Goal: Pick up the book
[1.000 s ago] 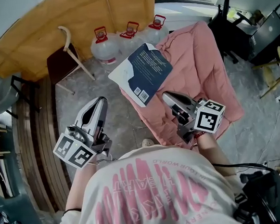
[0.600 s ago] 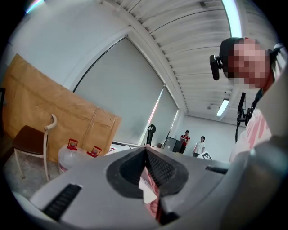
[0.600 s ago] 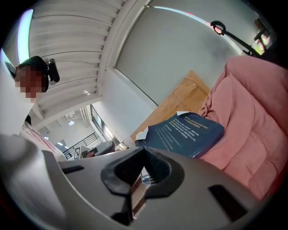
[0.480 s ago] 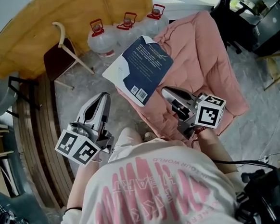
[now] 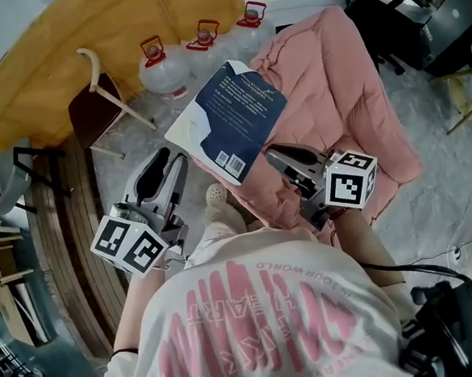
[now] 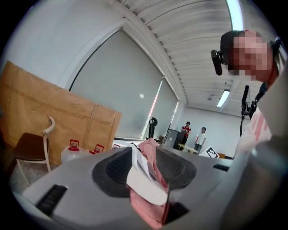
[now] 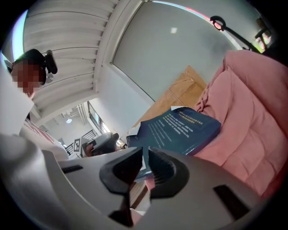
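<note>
- A white shirt with pink print [image 5: 254,320] fills the bottom centre of the head view, and a pale shoe [image 5: 216,195] is seen just above it.
- The left gripper [image 5: 172,158] is held at centre left over the grey floor [image 5: 135,143]. Its jaws have just been opening and stand apart, with nothing between them.
- The right gripper [image 5: 272,152] is held at centre right, over the near edge of the pink quilt [image 5: 334,86]. Its jaws are drawn together on nothing.
- The book [image 5: 242,110], dark blue, is found just above centre, beyond both grippers. It lies flat on the quilt and overhangs its left edge, with the right gripper's tips near its lower right side.
- Three water jugs [image 5: 155,66] are lined along the top.
- A chair [image 5: 92,114] and a brown board [image 5: 63,59] are seen at upper left.
</note>
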The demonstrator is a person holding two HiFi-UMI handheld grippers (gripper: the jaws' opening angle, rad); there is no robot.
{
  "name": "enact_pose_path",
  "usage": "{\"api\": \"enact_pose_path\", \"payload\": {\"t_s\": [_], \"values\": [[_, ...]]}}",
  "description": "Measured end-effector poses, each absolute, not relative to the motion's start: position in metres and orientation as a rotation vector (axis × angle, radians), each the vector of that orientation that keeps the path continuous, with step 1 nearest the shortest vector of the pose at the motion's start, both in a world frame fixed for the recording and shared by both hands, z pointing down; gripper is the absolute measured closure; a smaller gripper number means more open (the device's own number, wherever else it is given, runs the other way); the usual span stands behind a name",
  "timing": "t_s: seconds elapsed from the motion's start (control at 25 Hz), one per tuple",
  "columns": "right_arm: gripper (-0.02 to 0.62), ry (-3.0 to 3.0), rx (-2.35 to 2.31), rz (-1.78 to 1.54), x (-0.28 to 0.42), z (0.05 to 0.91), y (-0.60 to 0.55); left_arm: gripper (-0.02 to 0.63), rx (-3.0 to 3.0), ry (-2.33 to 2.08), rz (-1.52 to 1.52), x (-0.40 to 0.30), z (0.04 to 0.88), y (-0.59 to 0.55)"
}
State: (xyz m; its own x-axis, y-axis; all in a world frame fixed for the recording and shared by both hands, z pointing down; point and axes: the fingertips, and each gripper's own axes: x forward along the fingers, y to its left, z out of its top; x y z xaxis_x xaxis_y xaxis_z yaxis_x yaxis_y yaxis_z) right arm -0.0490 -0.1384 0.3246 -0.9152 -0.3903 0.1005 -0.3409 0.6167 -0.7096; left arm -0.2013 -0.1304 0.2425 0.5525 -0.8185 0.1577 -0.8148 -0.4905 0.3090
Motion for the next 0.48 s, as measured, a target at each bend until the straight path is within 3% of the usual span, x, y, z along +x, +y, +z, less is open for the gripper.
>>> {"api": "enact_pose_path", "payload": {"t_s": [0.16,0.48], "values": [[0.394,2.674,-0.593,-1.305,-0.052,0.330,-0.145,0.309,2.425,-1.294,0.120,-0.199,0.249,-0.143],[0.331,2.482,-0.701,-1.444,-0.043,0.352,-0.167,0.224,2.488,-1.288,0.536,-0.188,0.258,-0.166]]}}
